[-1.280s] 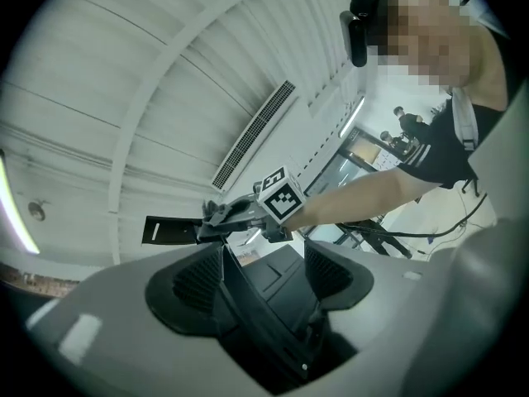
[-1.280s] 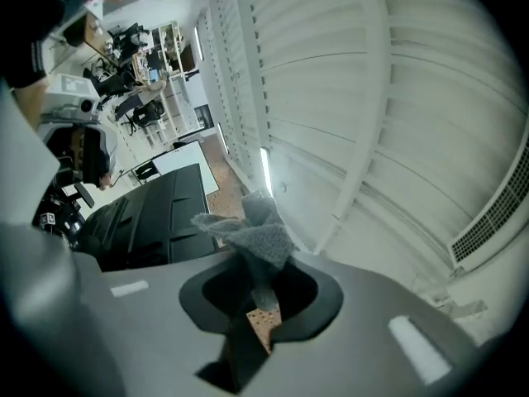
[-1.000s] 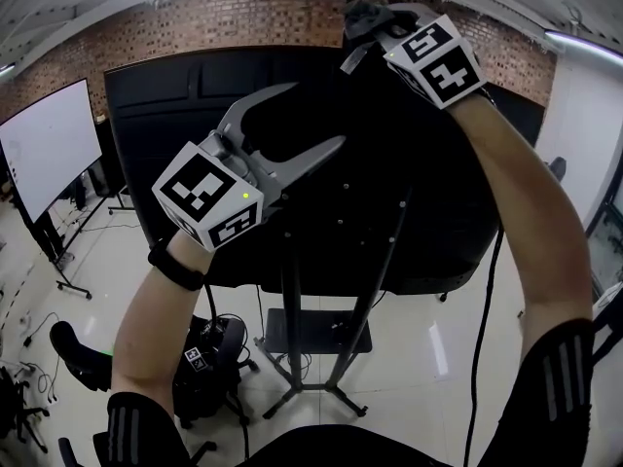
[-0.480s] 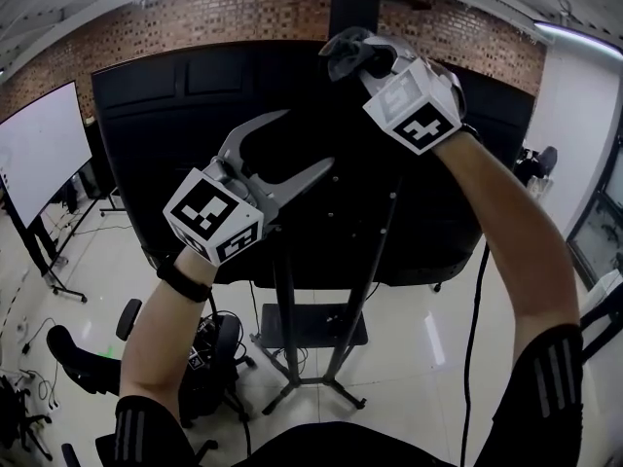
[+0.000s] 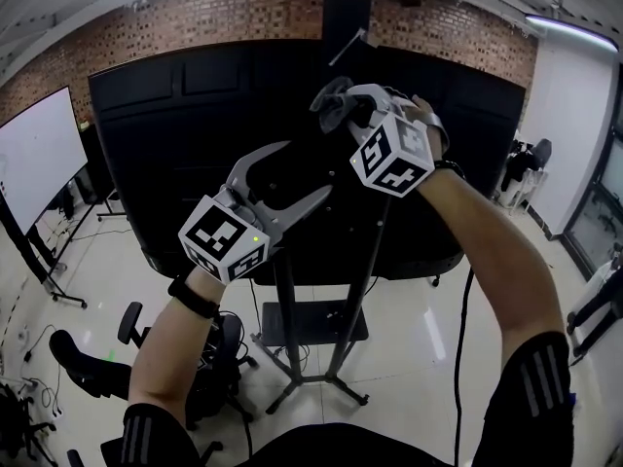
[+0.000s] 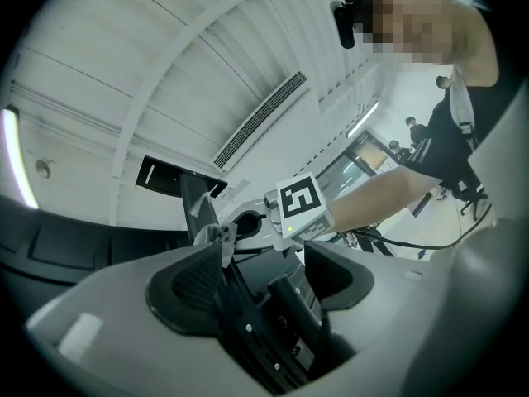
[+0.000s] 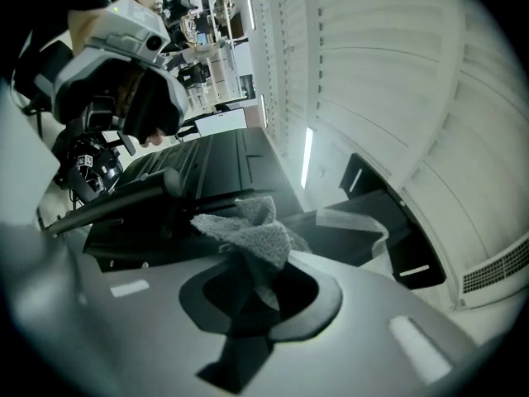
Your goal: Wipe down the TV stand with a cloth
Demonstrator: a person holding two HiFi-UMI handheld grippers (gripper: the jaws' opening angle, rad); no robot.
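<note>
Both grippers are the same build: light grey moulded bodies with curved metal-grey jaws. The left gripper (image 5: pixel 304 169) and right gripper (image 5: pixel 341 113) each have a white cube with black square markers, the left cube (image 5: pixel 226 241) and the right cube (image 5: pixel 391 156). The left cube has a tiny green light (image 5: pixel 255 240). Black textured pads (image 6: pixel 194 279) line the jaws. There's a black wristband (image 5: pixel 192 296) on the left wrist, black sleeves (image 5: pixel 537 397) with pale stripes, and a thin black cable (image 5: pixel 461 348) below the right arm.
</note>
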